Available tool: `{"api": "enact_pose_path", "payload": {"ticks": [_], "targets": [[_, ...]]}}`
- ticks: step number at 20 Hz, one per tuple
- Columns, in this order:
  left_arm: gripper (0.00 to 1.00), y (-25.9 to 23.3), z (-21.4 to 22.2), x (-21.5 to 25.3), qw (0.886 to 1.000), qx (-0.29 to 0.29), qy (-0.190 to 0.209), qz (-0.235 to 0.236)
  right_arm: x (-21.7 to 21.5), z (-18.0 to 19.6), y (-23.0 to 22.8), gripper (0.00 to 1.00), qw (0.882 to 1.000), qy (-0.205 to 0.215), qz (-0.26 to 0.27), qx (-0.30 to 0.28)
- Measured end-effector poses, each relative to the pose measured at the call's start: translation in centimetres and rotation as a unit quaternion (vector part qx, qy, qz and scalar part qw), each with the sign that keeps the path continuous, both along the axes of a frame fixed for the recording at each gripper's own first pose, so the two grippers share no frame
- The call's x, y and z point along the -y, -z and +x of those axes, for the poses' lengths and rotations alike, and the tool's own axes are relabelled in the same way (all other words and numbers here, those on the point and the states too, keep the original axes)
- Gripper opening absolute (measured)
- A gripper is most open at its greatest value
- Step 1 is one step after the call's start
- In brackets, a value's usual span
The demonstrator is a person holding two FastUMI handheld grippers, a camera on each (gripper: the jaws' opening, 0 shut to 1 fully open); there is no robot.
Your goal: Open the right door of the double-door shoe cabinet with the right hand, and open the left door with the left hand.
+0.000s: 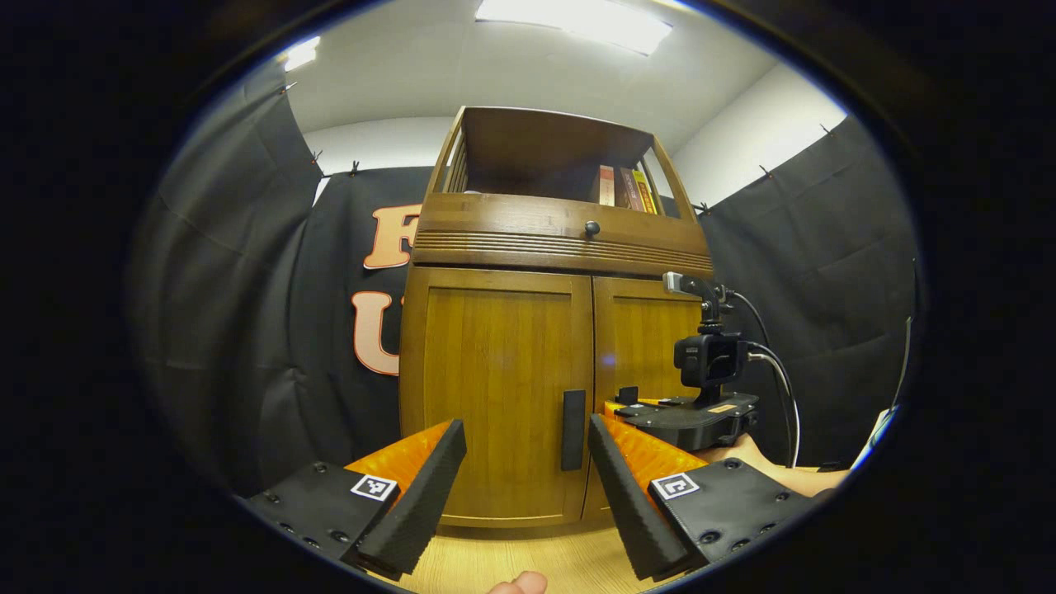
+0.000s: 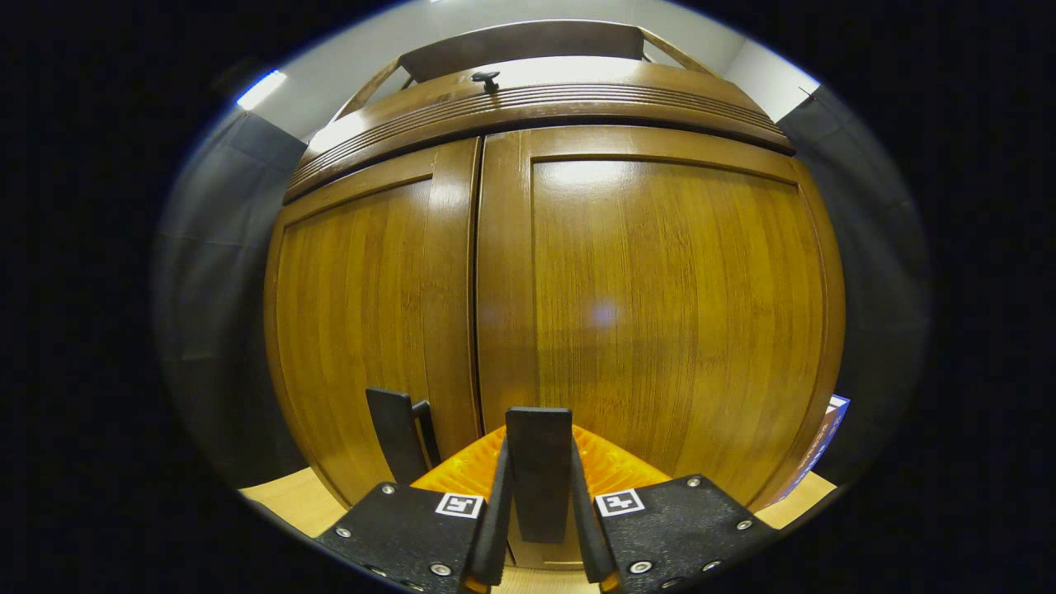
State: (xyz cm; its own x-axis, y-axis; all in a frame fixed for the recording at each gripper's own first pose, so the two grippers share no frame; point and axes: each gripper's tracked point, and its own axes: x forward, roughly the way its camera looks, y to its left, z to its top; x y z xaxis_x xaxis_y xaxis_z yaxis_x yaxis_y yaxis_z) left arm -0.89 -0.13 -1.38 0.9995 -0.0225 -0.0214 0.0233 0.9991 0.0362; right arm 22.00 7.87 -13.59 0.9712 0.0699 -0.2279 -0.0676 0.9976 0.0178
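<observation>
Hovering in front of the shoe cabinet [image 1: 554,330], left gripper [image 1: 528,462] released, fingers spread wide, nothing between them, short of the wood. Framing the left door [image 1: 495,388] and its dark upright handle [image 1: 572,429] in the gap between the fingers, handle untouched. Both doors closed, seam running straight down the middle. Above the doors, a ribbed drawer front with a small round knob [image 1: 591,228], then an open shelf with a few books [image 1: 623,188] leaning at its right end. Black cloth hung on either side of the cabinet, pale wooden floor [image 1: 528,561] below, a fingertip poking in at the bottom edge.

Further right in the left gripper view, right gripper [image 1: 627,404] pressed up to the right door [image 1: 643,338], a small camera and cables riding on top, a hand [image 1: 767,466] behind it.

In the right gripper view, right gripper [image 2: 539,503] clenched on the right door's handle [image 2: 539,470], both fingers pressing its sides, door [image 2: 660,313] close ahead and still flush. Left door's handle [image 2: 396,441] just to the left, standing free. Something blue and boxy [image 2: 829,429] peeking out past the cabinet's right edge, too cut off to identify.
</observation>
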Motion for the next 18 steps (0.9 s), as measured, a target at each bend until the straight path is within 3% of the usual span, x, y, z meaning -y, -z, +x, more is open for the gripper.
{"api": "enact_pose_path", "payload": {"ticks": [1, 2, 3, 5, 6, 9, 18], "targets": [[0.96, 0.1, -0.1, 0.0, 1.0, -0.001, 0.001, 0.005, 0.0, 0.0, 0.0, 0.3, 1.0, -0.005, 0.001, 0.001], [0.93, 0.0, -0.2, 0.0, 1.0, 0.001, 0.001, 0.01, 0.1, -0.1, 0.0, 0.34, 1.0, -0.008, 0.004, 0.0], [0.93, -0.1, -0.2, 0.0, 1.0, 0.004, 0.0, 0.013, 0.0, 0.1, 0.0, 0.24, 1.0, -0.012, 0.002, 0.004], [0.93, -0.1, -0.2, 0.1, 1.0, 0.008, 0.0, 0.017, -0.1, 0.0, -0.1, 0.39, 1.0, -0.01, 0.009, 0.005], [0.93, -0.2, -0.1, 0.1, 1.0, 0.012, 0.001, 0.018, -0.1, -0.1, -0.1, 0.29, 1.0, -0.009, 0.012, 0.004], [0.93, 0.0, -0.2, 0.1, 1.0, 0.011, 0.0, 0.024, -0.1, -0.3, -0.3, 0.27, 1.0, -0.02, 0.005, 0.003], [0.93, 0.2, -0.3, 0.5, 1.0, 0.0, 0.009, 0.008, -0.9, -1.8, -3.2, 0.25, 0.996, -0.076, 0.048, 0.003]]}}
